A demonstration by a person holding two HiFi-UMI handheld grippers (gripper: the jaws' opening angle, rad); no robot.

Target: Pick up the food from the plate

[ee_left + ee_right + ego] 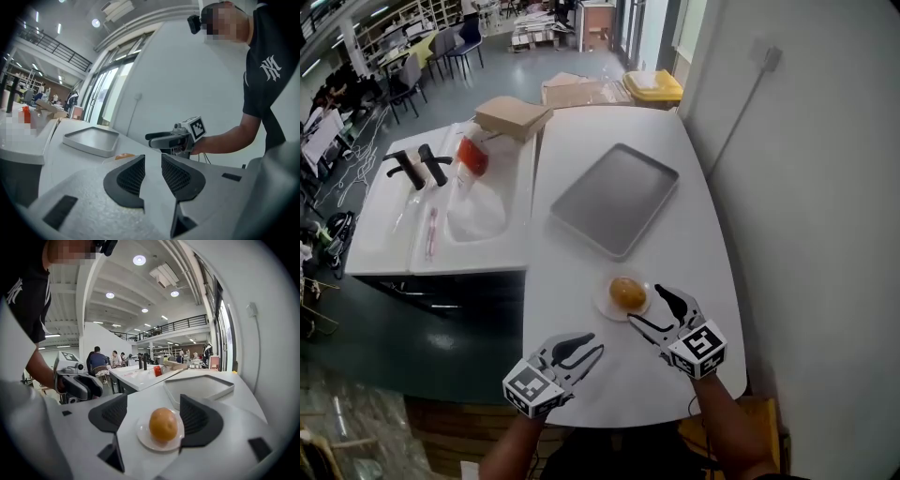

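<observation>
A round orange-brown piece of food sits on a small white plate near the front of the white table. My right gripper is just right of the plate and is open. In the right gripper view the food and the plate lie between the spread pads, and neither pad touches them. My left gripper hovers at the table's front left, apart from the plate. Its jaws stand a narrow gap apart with nothing between them. The left gripper view shows a sliver of the food.
A grey metal tray lies behind the plate. Left of the table is a white counter with black taps, a red-and-clear bag and a cardboard box. A wall runs close along the right. A yellow bin stands beyond the table.
</observation>
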